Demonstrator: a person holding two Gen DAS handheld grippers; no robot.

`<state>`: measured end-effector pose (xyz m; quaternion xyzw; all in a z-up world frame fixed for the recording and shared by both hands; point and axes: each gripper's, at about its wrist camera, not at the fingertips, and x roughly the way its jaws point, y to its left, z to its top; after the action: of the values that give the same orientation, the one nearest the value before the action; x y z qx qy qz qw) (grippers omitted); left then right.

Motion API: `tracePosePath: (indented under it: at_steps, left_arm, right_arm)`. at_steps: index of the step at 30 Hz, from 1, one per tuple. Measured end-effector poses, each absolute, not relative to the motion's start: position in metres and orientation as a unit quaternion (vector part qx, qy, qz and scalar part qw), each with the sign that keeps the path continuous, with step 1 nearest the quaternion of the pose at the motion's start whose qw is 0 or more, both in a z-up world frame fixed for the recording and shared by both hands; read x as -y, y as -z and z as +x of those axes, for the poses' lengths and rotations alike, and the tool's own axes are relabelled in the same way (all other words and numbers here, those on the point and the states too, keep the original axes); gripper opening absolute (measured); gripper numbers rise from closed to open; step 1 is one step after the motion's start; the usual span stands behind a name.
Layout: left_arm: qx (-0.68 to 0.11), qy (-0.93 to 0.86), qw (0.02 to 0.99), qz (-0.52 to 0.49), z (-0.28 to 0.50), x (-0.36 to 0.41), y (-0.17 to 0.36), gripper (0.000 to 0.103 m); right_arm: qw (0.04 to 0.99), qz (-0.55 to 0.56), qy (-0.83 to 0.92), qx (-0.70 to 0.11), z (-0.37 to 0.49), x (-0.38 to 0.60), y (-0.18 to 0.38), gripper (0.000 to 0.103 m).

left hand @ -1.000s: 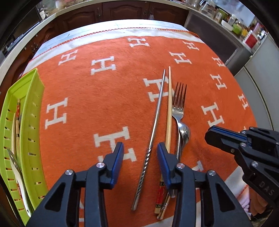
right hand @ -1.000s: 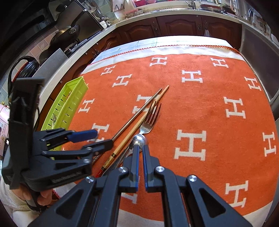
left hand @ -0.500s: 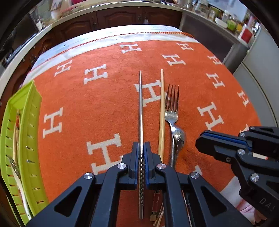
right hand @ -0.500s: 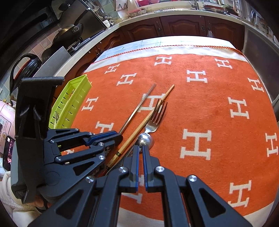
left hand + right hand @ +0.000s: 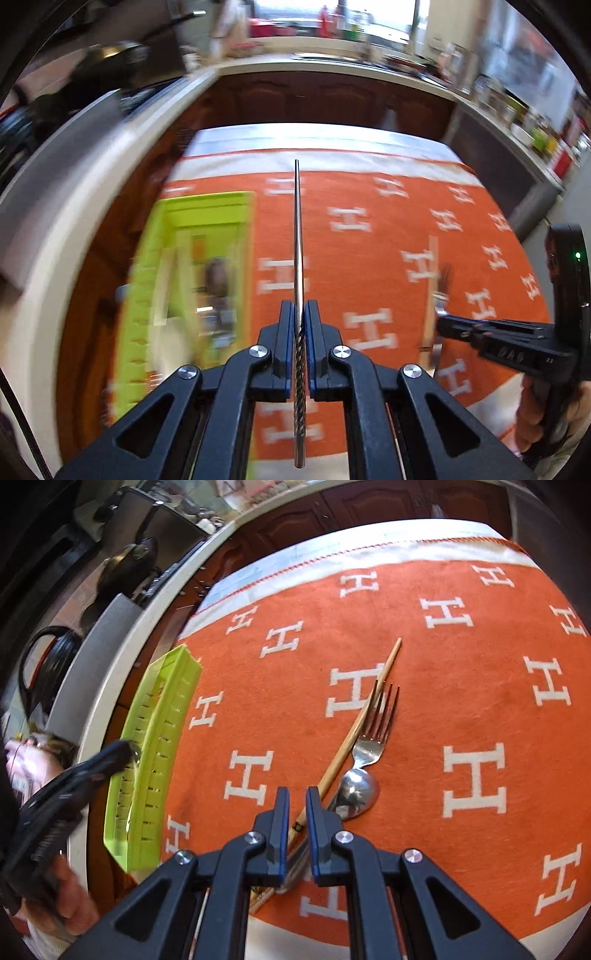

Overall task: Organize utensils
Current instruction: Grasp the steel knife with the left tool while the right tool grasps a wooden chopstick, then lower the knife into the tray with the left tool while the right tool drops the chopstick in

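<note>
Left gripper [image 5: 298, 325] jaws clamped on metal chopstick [image 5: 297, 236], long axis 12–6 o'clock; green tray [image 5: 147, 295] at 9 o'clock. Right gripper [image 5: 296, 825] jaws narrow, opening, over wooden chopstick [image 5: 354, 731].

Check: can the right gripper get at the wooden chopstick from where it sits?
Probably yes. The right gripper hangs right over the wooden chopstick, jaws opening, nothing covering that stretch; fork and spoon crowd its right side.

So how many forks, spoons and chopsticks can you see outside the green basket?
Metal chopstick: 1, held up in the left claw
Wooden chopstick: 1, on the cloth
Fork: 1
Spoon: 1
Total: 4
</note>
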<state>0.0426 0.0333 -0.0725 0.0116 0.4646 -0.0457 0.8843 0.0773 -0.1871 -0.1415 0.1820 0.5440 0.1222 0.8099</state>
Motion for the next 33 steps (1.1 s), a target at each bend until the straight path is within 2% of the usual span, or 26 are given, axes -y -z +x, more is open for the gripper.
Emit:
tracePosePath:
  at_steps: [8, 20, 26, 33]
  left_arm:
    - [-0.479, -0.017, 0.877, -0.021, 0.041, -0.104, 0.081, 0.003]
    - [-0.505, -0.023, 0.862, -0.042, 0.044, -0.126, 0.104, 0.004]
    - [-0.506, -0.027, 0.860, -0.066, 0.039, -0.139, 0.102, 0.008]
    - [-0.485, -0.037, 0.872, -0.064, 0.032, -0.146, 0.086, 0.011]
  right_arm:
    - [0.794, 0.155, -0.049, -0.585, 0.094, 0.168, 0.150, 0.009]
    - [0.798, 0.136, -0.003, -0.588, 0.097, 0.155, 0.155, 0.010]
    - [0.795, 0.157, -0.031, -0.585, 0.092, 0.157, 0.150, 0.006]
    - [0.805, 0.178, -0.118, -0.553, 0.090, 0.130, 0.112, 0.005]
